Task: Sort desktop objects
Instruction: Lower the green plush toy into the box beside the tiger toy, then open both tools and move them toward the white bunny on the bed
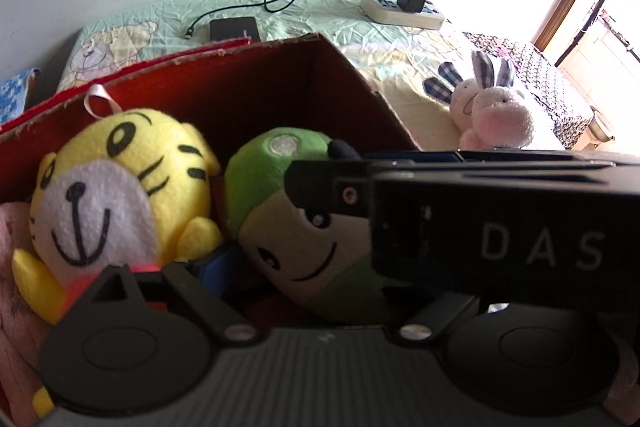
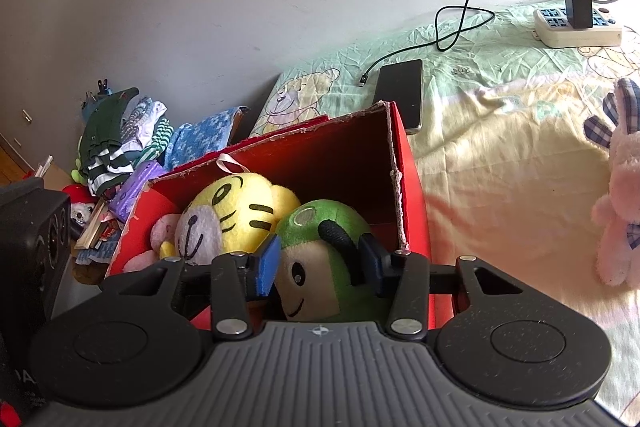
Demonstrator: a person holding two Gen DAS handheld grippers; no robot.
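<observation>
Black tongs [image 2: 316, 267] with blue pads [image 2: 267, 265], ribbed grey base, silver screws.

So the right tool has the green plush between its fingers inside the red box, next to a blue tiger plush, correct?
Not quite. The right wrist view shows the right tool around the green plush inside the red box, but the tiger plush beside it is yellow, not blue.

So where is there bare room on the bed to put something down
Free: the yellow sheet between the red box and the pink bunny plush. Inside the box, only the far corner behind the green plush is bare. Crowded: phone, cable and power strip at the back.
</observation>
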